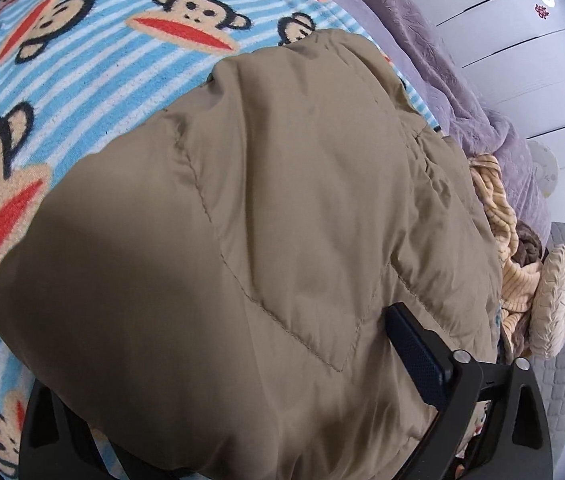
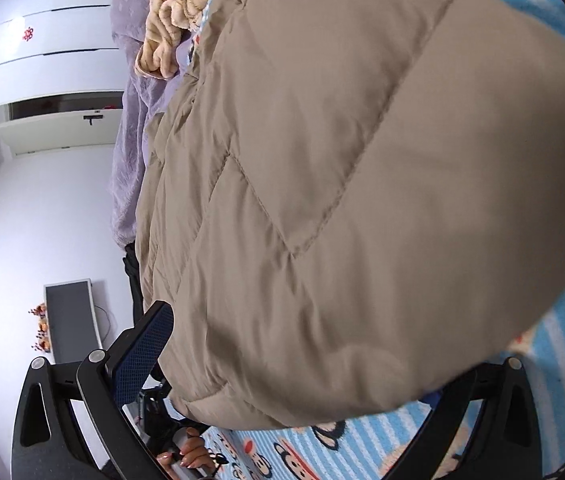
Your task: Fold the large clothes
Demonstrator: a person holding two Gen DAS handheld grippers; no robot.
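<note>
**Both my grippers sit wide around the edge of the padded jacket on the bed**

The tan quilted puffer jacket (image 1: 274, 240) lies bunched on the blue-and-white striped blanket printed with monkey faces (image 1: 82, 60), and it fills most of what either of my cameras sees. Its stitched seams run diagonally across the padding.

My left gripper (image 1: 242, 368) is set wide, with a thick fold of the jacket between its two fingers. Only the finger with the dark blue textured pad (image 1: 414, 356) shows clearly, lying against the jacket's right side; the opposite finger is buried under the fabric, with just its black base visible at the lower left. Whether the pads actually press on the padding I cannot tell from this view.

My right gripper (image 2: 302, 372) also stands wide, with the jacket's puffy lower edge bulging between its fingers. Its blue-padded finger (image 2: 142, 352) touches the jacket's left edge; the other finger is mostly hidden behind the fabric, a strip of blue showing under the hem. Here too I cannot tell whether it is gripping.

Beyond the jacket, along the far side of the bed, a lilac plush bedspread (image 1: 442, 60) lies rumpled, with a cream ribbed fleece throw (image 1: 498, 208) heaped beside it and a round pleated beige cushion (image 1: 554, 296) just past that. White cupboard doors (image 1: 522, 40) stand behind. In the right wrist view, a hand (image 2: 190, 452) shows low in the frame, holding a dark handle.
</note>
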